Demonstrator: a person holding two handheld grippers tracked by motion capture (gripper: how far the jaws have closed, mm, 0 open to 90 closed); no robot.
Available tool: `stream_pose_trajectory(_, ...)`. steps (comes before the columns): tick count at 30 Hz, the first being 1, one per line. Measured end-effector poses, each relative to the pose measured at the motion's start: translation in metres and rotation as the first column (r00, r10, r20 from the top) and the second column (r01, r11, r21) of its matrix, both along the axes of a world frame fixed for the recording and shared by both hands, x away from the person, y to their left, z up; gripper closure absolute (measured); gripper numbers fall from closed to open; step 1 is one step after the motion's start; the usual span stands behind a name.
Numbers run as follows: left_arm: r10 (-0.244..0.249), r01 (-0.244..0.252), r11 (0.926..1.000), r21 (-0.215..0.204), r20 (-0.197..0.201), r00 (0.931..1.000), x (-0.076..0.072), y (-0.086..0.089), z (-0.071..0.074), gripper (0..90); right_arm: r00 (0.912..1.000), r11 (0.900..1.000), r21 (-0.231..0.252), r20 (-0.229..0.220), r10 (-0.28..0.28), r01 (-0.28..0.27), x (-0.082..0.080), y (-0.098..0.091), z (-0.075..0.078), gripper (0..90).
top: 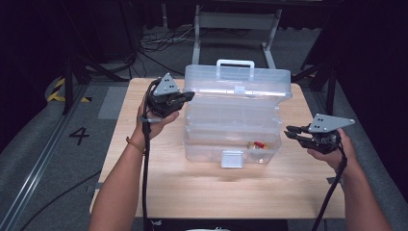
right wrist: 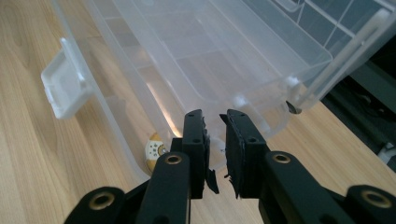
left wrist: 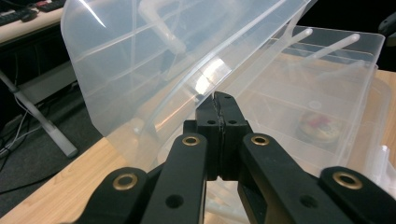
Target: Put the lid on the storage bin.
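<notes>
Bare table before open toolbox

Bright tabletop, dark surroundings; glare on the clear box, perhaps slightly blurred.

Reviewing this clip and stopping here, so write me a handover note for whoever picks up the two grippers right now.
Left gripper: jaws shut, tips at the raised lid of the clear plastic tackle box, at its left end; whether it pinches the lid edge is hard to tell.
Right gripper: jaws slightly apart, nothing between them, just off the box's right end.
Box: mid-table, lid up, trays fanned out, front latch hanging loose. Small colourful items lie in the bottom compartment.
Done: box unlatched and opened.
Left: probably steady the right end and go for the contents, or close it.
</notes>
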State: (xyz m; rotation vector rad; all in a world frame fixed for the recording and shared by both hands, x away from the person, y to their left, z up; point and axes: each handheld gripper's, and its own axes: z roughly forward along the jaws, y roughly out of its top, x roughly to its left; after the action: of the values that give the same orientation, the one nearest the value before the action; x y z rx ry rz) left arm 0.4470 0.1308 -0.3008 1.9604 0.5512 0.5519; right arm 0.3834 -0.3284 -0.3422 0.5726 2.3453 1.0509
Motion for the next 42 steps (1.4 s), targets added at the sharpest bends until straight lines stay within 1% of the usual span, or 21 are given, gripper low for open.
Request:
stream_pose_trajectory(3, 0.004, -0.004, 1.0, 0.002, 0.006, 1.0, -0.004, 0.002, -0.001, 90.0, 0.9999, 0.9999, -0.014, -0.012, -0.009, 0.009, 0.0, -0.001, -0.005, 77.0)
stream_pose_trajectory(5, 0.001, -0.001, 1.0, 0.004, 0.007, 1.0, -0.005, 0.003, -0.001, 90.0, 0.9998, 0.9999, -0.017, -0.018, 0.0, 0.0, 0.0, -0.001, -0.006, 76.1)
stream_pose_trajectory(9, 0.007, -0.007, 0.9999, 0.015, 0.001, 1.0, -0.007, 0.003, -0.002, 90.0, 0.9999, 0.9996, -0.027, -0.009, 0.007, -0.007, -0.002, 0.001, -0.007, 75.8)
stream_pose_trajectory(12, 0.008, -0.008, 0.9998, 0.017, 0.003, 1.0, -0.008, 0.003, -0.003, 90.0, 0.9999, 0.9997, -0.022, -0.007, 0.01, -0.011, -0.003, 0.001, -0.007, 75.0)
stream_pose_trajectory(14, 0.003, -0.003, 0.9998, 0.02, 0.004, 1.0, -0.01, 0.002, -0.005, 90.0, 0.9999, 0.9998, -0.02, -0.014, 0.01, -0.011, -0.003, 0.002, -0.009, 75.0)
stream_pose_trajectory(16, 0.001, -0.002, 0.9997, 0.023, 0.007, 1.0, -0.012, 0.002, -0.006, 90.0, 0.9999, 0.9999, -0.015, -0.013, -0.001, 0.001, -0.003, 0.003, -0.012, 75.4)
stream_pose_trajectory(17, 0.001, -0.001, 0.9998, 0.018, 0.004, 1.0, -0.013, 0.002, -0.007, 90.0, 0.9999, 0.9998, -0.018, -0.014, 0.0, 0.0, -0.004, 0.003, -0.013, 75.3)
stream_pose_trajectory(20, 0.0, 0.0, 0.9996, 0.028, -0.004, 1.0, -0.015, 0.003, -0.009, 90.0, 0.9996, 0.9997, -0.022, -0.027, 0.007, -0.008, -0.004, 0.003, -0.015, 74.1)
stream_pose_trajectory(25, -0.01, 0.011, 0.9993, 0.035, -0.012, 0.9999, -0.02, 0.003, -0.012, 90.0, 0.9992, 0.9998, -0.022, -0.04, -0.002, 0.001, -0.003, 0.003, -0.017, 72.0)
stream_pose_trajectory(28, -0.015, 0.016, 0.9987, 0.048, -0.014, 0.9998, -0.024, 0.004, -0.015, 90.0, 0.9991, 0.9998, -0.02, -0.042, -0.002, 0.002, -0.003, 0.002, -0.018, 71.7)
stream_pose_trajectory(31, -0.022, 0.023, 0.9985, 0.05, -0.019, 0.9996, -0.028, 0.005, -0.019, 90.0, 0.9989, 0.9998, -0.021, -0.046, -0.009, 0.008, -0.002, 0.002, -0.019, 69.5)
stream_pose_trajectory(32, -0.02, 0.021, 0.998, 0.06, -0.016, 0.9997, -0.03, 0.005, -0.019, 90.0, 0.9988, 0.9997, -0.02, -0.048, -0.011, 0.01, -0.002, 0.002, -0.02, 69.3)
stream_pose_trajectory(36, -0.023, 0.024, 0.9972, 0.071, -0.014, 0.9996, -0.035, 0.005, -0.024, 90.0, 0.9982, 0.9997, -0.021, -0.058, -0.013, 0.012, -0.001, 0.003, -0.022, 69.3)
stream_pose_trajectory(39, -0.023, 0.024, 0.9954, 0.092, -0.01, 0.9997, -0.038, 0.004, -0.025, 90.0, 0.9979, 0.9995, -0.026, -0.063, -0.017, 0.016, 0.0, 0.003, -0.024, 67.4)
stream_pose_trajectory(42, -0.027, 0.028, 0.9944, 0.101, -0.015, 0.9995, -0.04, 0.004, -0.027, 90.0, 0.9975, 0.9994, -0.028, -0.067, -0.021, 0.019, 0.001, 0.003, -0.025, 66.2)
